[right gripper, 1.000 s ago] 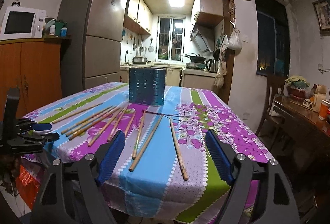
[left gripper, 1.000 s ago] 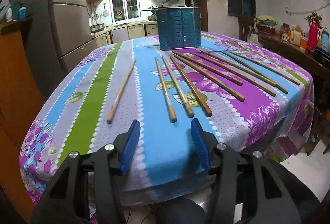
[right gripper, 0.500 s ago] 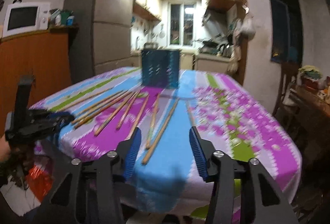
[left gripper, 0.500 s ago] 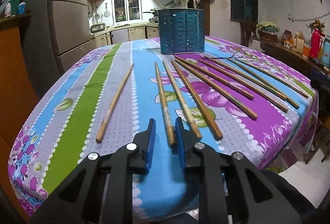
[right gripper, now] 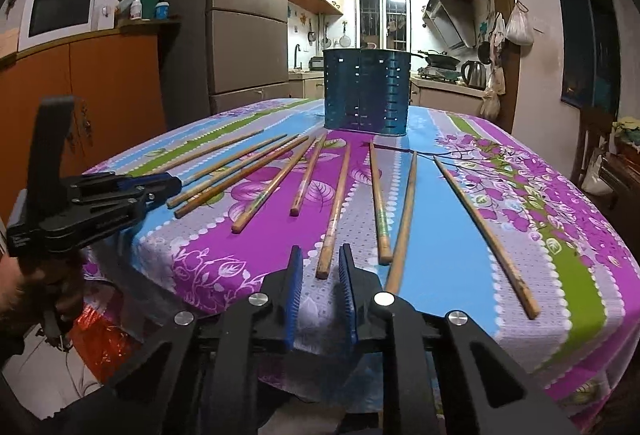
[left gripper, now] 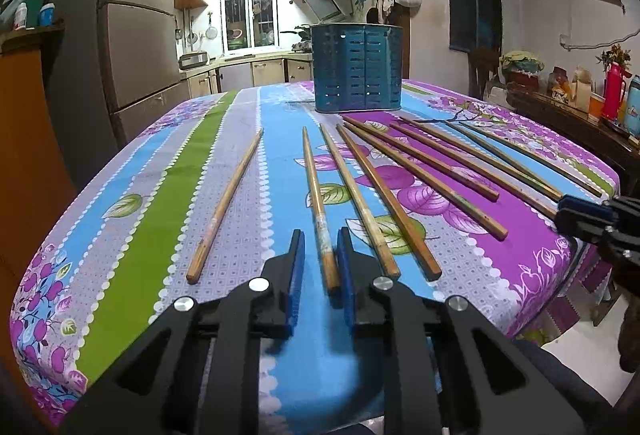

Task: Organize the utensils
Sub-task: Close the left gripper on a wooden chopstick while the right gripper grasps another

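Wooden chopsticks lie fanned across the table point(left gripper: 132, 219), none yet in the blue slotted holder point(left gripper: 357, 69) standing at the far end. Left hand-held gripper point(left gripper: 321, 267) has its jaws narrowed around the near end of one chopstick point(left gripper: 316, 195); a thin gap shows on the left pad side, so it reads as closing, not yet a firm pinch. Right hand-held gripper point(right gripper: 320, 275) is likewise part-closed, lined up with another chopstick point(right gripper: 336, 207) whose tip sits just ahead of the pads, not between them. My read of the step: grasp. For the left, finish closing before any lift, keep the pads square to the stick's axis, and grip slightly further up the stick so it doesn't pivot. The neighbouring chopstick point(left gripper: 360, 199) lies just beside the right pad, so lift straight up to avoid dragging it. The right one needs to advance a little before closing.
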`<state>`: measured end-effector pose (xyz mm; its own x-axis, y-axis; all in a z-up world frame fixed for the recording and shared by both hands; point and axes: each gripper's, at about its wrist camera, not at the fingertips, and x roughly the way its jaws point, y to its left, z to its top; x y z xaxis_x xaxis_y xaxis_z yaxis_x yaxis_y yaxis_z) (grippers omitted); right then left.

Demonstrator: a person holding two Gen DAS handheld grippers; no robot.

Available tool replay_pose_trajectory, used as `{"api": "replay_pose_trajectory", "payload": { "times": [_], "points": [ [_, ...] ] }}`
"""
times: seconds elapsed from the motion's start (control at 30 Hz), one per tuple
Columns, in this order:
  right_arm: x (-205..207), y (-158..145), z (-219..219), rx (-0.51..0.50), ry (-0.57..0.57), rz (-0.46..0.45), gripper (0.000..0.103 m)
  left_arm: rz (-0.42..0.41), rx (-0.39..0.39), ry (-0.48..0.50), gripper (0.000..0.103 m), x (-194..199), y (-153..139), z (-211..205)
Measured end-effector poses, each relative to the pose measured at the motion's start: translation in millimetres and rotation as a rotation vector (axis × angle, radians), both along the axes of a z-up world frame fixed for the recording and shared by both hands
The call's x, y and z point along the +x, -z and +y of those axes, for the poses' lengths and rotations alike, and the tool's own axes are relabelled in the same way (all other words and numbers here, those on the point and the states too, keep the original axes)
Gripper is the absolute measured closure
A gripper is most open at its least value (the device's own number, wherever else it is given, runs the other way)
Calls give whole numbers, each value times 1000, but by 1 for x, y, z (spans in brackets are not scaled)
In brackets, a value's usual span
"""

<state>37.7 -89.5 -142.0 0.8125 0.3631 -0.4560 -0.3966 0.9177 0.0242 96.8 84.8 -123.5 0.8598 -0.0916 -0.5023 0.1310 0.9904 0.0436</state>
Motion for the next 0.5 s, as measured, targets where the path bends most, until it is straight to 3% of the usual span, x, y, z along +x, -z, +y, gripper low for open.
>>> {"api": "replay_pose_trajectory", "payload": {
  "times": [0.5],
  "points": [
    [-1, 3, -2, 25, 25, -39, 88, -50, 3, -16, 88, -10, 5, -4]
  ]
}}
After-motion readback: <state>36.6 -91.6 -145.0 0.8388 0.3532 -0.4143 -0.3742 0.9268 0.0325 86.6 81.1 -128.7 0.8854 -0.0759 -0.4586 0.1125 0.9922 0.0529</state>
